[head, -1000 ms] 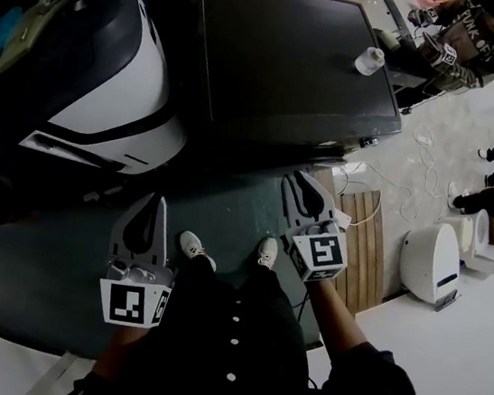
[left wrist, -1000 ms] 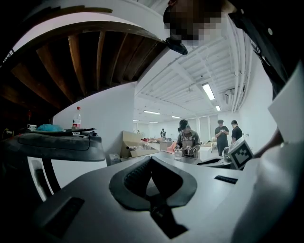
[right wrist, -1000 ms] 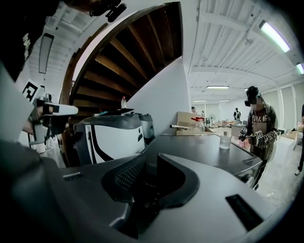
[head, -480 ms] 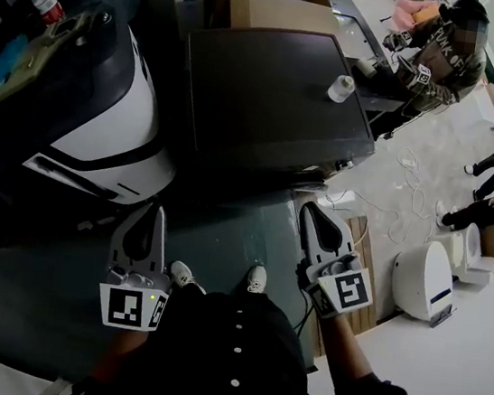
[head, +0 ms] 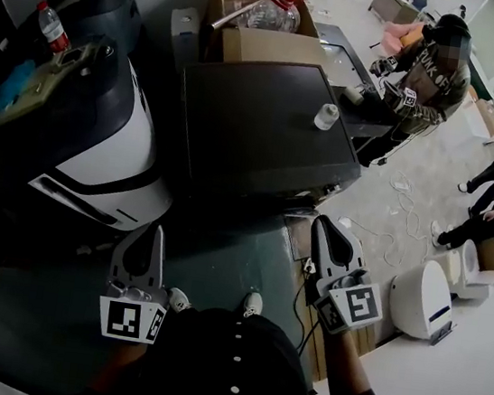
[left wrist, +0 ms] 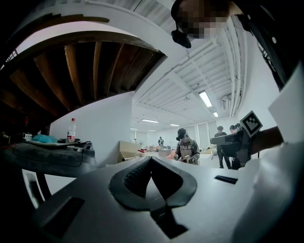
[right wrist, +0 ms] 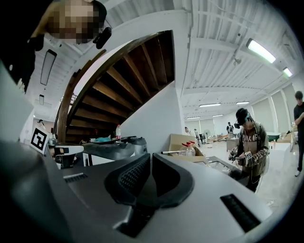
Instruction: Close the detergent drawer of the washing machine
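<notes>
At the far left, a water bottle stood on a rounded white-and-black appliance. Just below it, the left gripper was held level with its jaws together and nothing between them. The washing machine stood ahead of both grippers and well apart from them. It showed mostly as a dark top, and its detergent drawer could not be made out (the front face was too foreshortened from above). A small white cup sat on that top, with a cardboard box behind it. The right gripper had its jaws pressed all but together, empty. Beyond it, a person stood at a table.
</notes>
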Action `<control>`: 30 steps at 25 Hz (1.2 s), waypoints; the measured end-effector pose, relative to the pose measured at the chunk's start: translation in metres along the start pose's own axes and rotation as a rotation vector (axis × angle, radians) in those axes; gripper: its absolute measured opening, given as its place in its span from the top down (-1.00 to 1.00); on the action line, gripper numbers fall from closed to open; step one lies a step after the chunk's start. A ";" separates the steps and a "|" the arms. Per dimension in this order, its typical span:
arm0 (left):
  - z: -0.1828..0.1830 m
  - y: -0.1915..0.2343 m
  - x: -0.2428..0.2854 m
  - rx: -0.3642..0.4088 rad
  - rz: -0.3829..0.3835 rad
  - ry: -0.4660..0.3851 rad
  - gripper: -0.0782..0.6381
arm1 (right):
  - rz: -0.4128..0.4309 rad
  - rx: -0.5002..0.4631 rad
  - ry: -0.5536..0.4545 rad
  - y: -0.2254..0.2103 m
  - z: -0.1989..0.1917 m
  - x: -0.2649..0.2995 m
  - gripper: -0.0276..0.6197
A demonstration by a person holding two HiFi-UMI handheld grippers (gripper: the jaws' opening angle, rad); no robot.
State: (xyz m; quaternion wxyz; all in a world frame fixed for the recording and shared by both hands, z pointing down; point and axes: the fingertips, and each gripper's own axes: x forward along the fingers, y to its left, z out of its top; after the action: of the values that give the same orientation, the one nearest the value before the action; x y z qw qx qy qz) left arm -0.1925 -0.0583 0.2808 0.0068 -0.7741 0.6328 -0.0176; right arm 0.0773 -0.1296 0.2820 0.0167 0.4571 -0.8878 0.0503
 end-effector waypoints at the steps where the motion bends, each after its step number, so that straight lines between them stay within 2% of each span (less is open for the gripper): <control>1: 0.003 0.001 -0.001 0.005 0.008 -0.004 0.74 | -0.003 -0.013 -0.006 0.000 0.004 -0.002 0.79; 4: 0.010 0.008 -0.005 0.011 0.033 0.000 0.74 | -0.004 -0.018 -0.047 0.001 0.019 -0.005 0.79; 12: 0.014 0.026 -0.016 0.032 0.081 0.017 0.74 | -0.039 -0.033 -0.096 -0.007 0.031 -0.015 0.79; 22: 0.023 0.019 -0.015 0.050 0.069 -0.016 0.74 | -0.035 -0.033 -0.089 -0.005 0.023 -0.015 0.79; 30: 0.020 0.021 -0.014 0.017 0.081 -0.007 0.74 | -0.017 -0.014 -0.107 0.003 0.032 -0.008 0.79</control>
State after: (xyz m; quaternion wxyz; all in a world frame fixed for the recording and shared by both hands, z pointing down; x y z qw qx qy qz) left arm -0.2153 -0.0491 0.2597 0.0161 -0.7479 0.6633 -0.0201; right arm 0.0798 -0.1244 0.2493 -0.0271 0.4664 -0.8839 0.0193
